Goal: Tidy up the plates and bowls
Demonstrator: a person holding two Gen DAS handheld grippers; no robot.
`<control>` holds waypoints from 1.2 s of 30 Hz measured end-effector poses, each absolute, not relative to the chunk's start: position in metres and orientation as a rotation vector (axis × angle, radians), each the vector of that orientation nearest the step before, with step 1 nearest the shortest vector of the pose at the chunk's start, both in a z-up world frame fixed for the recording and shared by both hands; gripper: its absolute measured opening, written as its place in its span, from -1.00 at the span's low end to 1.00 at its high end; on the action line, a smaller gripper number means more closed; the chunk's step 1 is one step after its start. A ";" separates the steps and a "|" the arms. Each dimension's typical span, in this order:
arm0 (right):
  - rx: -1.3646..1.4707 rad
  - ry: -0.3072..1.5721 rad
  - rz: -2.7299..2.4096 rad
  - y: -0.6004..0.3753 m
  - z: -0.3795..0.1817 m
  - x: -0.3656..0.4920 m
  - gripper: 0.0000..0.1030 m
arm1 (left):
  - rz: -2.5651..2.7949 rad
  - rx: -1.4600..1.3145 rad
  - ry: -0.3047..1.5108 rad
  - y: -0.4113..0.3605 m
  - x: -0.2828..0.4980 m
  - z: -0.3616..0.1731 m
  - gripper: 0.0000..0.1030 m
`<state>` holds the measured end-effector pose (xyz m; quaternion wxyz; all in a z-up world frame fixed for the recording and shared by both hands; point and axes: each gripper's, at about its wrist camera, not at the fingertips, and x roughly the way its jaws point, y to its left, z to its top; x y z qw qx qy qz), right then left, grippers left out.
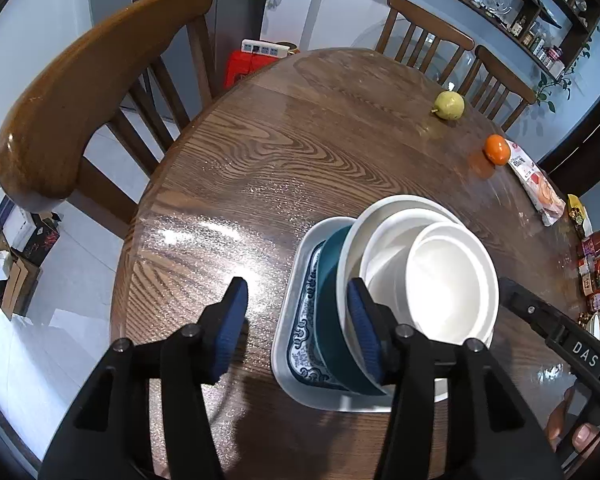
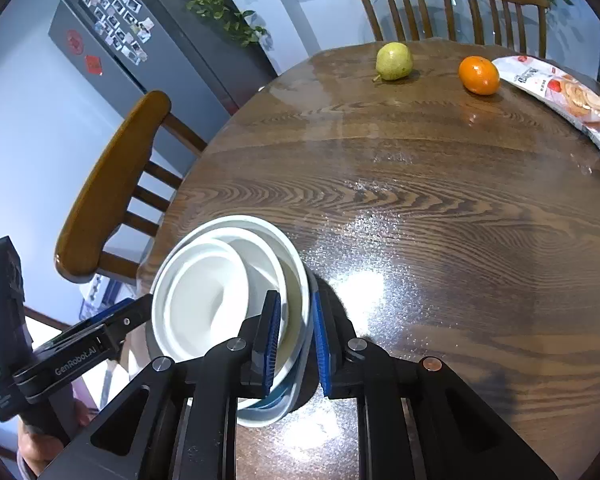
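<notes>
Round wooden table [image 1: 300, 152] under a glossy clear cover, glare patches near the front edge.

Dish stack near the front edge of the table: rectangular white tray with blue patterned border [image 1: 296, 320] at the bottom, teal bowl [image 1: 332, 320] on it, large white bowl [image 1: 384, 216] nested in the teal one, two smaller white bowls [image 1: 452, 280] nested inside that. Stack leans slightly, inner bowls off-centre.

Left gripper [image 1: 296, 328] about half open, blue pads. Left pad over bare table beside the tray; right pad [image 1: 364, 332] at the rims of the teal and large white bowls. Tray edge and teal bowl wall lie between the pads. No squeeze seen; nothing held.

Right gripper [image 2: 296, 340] narrowly open, straddling the opposite side of the stack. Inner pad inside the large white bowl [image 2: 228, 300], outer pad outside; bowl rim between them. A thin gap shows on the outer side; firm contact cannot be told.

Farther back on the table, well apart from the stack: green pear [image 2: 394, 61], orange [image 2: 479, 75] to its right, snack packet [image 2: 560, 98] just beside the orange. More packets [image 1: 598, 268] at the table's right edge in the left wrist view.

Wooden chairs [image 2: 112, 184] around the table. Dark fridge with magnets [image 2: 112, 28] behind, trailing plant on top. Shelving with jars [image 1: 532, 12] along the wall.
</notes>
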<state>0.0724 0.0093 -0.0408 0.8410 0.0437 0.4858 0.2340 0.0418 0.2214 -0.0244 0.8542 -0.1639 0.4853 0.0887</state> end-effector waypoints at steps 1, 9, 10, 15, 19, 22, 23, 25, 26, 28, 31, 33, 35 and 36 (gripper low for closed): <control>0.091 1.023 0.497 0.009 -0.040 0.071 -0.66 | 0.188 -0.343 1.019 0.222 0.041 -0.024 0.03; 0.080 1.000 0.511 0.007 -0.034 0.060 -0.10 | 0.169 -0.318 0.984 0.217 0.031 -0.013 0.37; 0.079 0.999 0.511 0.007 -0.034 0.060 -0.05 | 0.168 -0.312 0.980 0.216 0.030 -0.011 0.40; 0.061 0.980 0.525 0.002 -0.031 0.050 0.22 | 0.160 -0.279 0.957 0.210 0.023 -0.005 0.57; 0.017 0.965 0.548 0.005 -0.030 0.041 0.35 | 0.145 -0.270 0.957 0.207 0.019 -0.004 0.64; -0.020 0.951 0.565 0.008 -0.030 0.036 0.40 | 0.137 -0.261 0.960 0.203 0.017 -0.005 0.69; -0.036 0.944 0.576 0.009 -0.029 0.033 0.43 | 0.137 -0.258 0.961 0.202 0.017 -0.005 0.72; -0.056 0.929 0.592 0.011 -0.027 0.028 0.60 | 0.133 -0.246 0.960 0.200 0.015 -0.005 0.77; -0.065 0.921 0.597 0.011 -0.027 0.025 0.63 | 0.132 -0.242 0.956 0.198 0.014 -0.004 0.82; -0.092 0.911 0.606 0.013 -0.026 0.021 0.69 | 0.130 -0.237 0.953 0.198 0.013 -0.004 0.94; -0.118 0.895 0.622 0.014 -0.025 0.014 0.69 | 0.125 -0.223 0.945 0.195 0.009 -0.001 0.98; -0.126 0.890 0.626 0.014 -0.025 0.011 0.69 | 0.127 -0.211 0.946 0.194 0.007 -0.001 0.98; -0.132 0.888 0.627 0.014 -0.025 0.008 0.69 | 0.131 -0.200 0.949 0.192 0.006 -0.001 0.98; -0.136 0.885 0.624 0.013 -0.026 0.007 0.69 | 0.131 -0.196 0.949 0.192 0.005 -0.001 0.98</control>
